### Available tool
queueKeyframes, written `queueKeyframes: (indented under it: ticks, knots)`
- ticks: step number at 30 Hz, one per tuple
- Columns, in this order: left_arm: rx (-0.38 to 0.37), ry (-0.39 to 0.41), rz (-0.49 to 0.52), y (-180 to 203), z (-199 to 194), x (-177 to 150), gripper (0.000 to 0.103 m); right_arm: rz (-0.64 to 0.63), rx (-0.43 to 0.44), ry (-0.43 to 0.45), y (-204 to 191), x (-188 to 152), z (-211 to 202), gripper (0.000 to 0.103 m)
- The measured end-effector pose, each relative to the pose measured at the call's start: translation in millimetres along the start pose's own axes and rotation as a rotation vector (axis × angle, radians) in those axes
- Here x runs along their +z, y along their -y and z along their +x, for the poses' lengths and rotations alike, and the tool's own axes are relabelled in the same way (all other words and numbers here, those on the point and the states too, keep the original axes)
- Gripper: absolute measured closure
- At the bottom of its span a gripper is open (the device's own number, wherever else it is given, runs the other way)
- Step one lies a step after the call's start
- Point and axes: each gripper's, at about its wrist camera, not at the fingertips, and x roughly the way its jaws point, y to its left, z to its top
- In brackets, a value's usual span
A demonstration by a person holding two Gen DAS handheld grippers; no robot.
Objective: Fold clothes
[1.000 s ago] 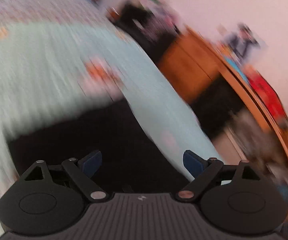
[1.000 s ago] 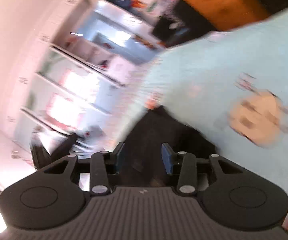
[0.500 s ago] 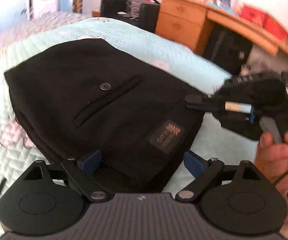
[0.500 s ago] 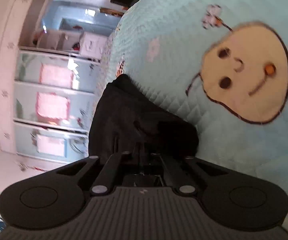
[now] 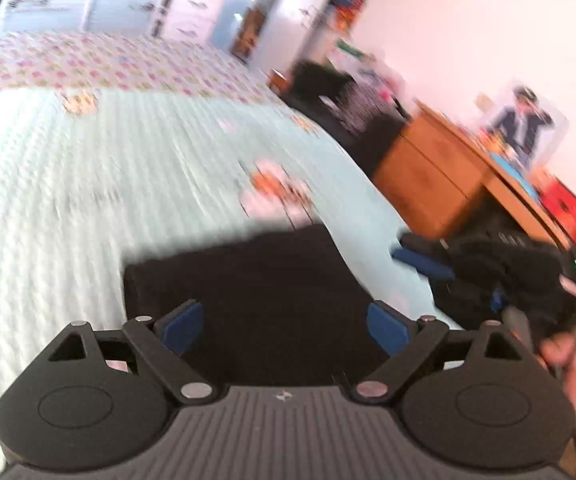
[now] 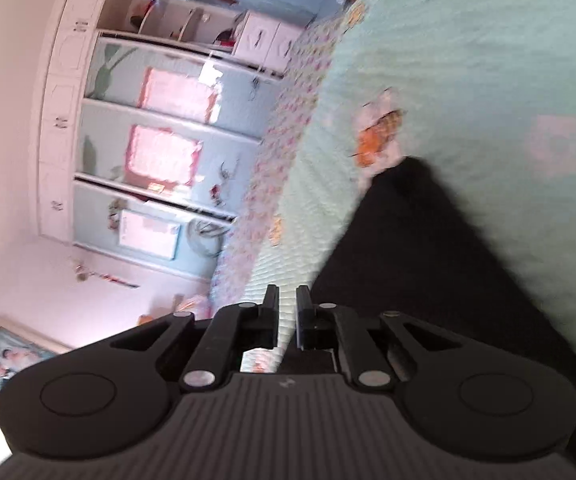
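Left wrist view shows the black garment (image 5: 264,304) lying flat as a squarish dark patch on the pale green quilted bed (image 5: 100,200), close to the bed's near edge and its right-hand side, where both tools can reach it. The left gripper (image 5: 286,328) hangs just over it with fingers spread wide and nothing between them, likely so it can press or take an edge. The right gripper (image 6: 286,312), beside the cloth's edge, has its fingers nearly together with only a thin gap; through the blur they seem to pinch nothing.
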Motion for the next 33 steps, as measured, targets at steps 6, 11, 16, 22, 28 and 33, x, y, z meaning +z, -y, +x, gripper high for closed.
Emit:
queueKeyframes:
  ticks: [6,11,16,22,28,33]
  knots:
    - [0.061,-0.040,-0.124,-50.2,65.7,26.6,0.011,-0.022,-0.070,-0.194,-7.9,22.2,86.9,0.079]
    - [0.182,-0.147,-0.138,-77.7,104.5,-6.1,0.009,-0.038,-0.271,-0.188,23.0,18.9,124.3,0.103]
    - [0.169,-0.130,-0.123,-81.2,100.3,-10.5,0.007,-0.022,-0.218,-0.150,19.8,13.8,112.1,0.103]
    - [0.239,-0.114,-0.063,-82.8,92.7,-4.6,0.005,0.135,-0.220,0.051,23.6,30.7,54.9,0.103]
    - [0.320,-0.071,-0.155,-76.4,44.3,5.7,0.007,0.015,-0.398,0.178,-15.9,16.5,-22.8,0.081]
    - [0.361,-0.062,-0.039,-13.8,-5.7,22.8,0.006,-0.382,-0.463,0.003,-97.5,-33.8,-44.4,0.076]
